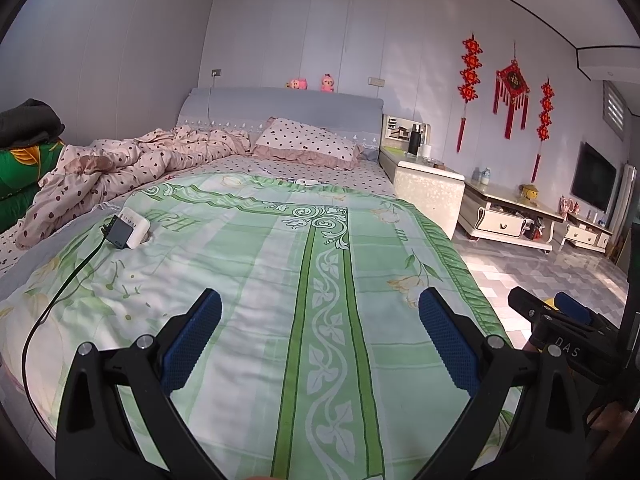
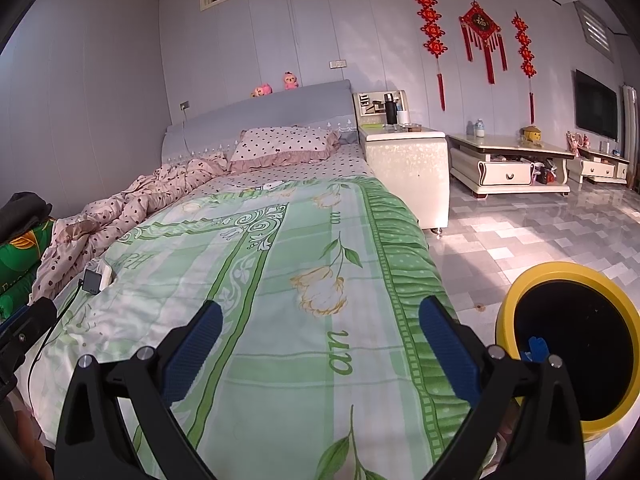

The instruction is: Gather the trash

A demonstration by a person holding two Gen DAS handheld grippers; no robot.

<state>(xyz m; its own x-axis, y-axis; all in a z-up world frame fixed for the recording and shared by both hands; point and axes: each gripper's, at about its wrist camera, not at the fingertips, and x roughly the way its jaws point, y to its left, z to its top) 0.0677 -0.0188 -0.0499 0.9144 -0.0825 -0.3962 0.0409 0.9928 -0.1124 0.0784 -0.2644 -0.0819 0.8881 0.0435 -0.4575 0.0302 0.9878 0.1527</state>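
Observation:
My left gripper (image 1: 320,332) is open and empty, held over the foot of the bed's green floral blanket (image 1: 280,280). My right gripper (image 2: 320,332) is open and empty over the blanket's right side (image 2: 260,300). A yellow bin with a black liner (image 2: 572,340) stands on the floor right of the bed, with a blue scrap (image 2: 536,348) inside it. The right gripper also shows at the right edge of the left wrist view (image 1: 560,316). A small white item (image 1: 306,181) lies on the bed near the pillow; it is too small to identify.
A white power strip with a black charger and cable (image 1: 128,228) lies on the blanket's left side. A crumpled pink quilt (image 1: 120,164) and pillow (image 1: 308,144) lie at the head. A white nightstand (image 2: 408,160) and low cabinets (image 2: 512,164) line the right wall above a tiled floor (image 2: 540,232).

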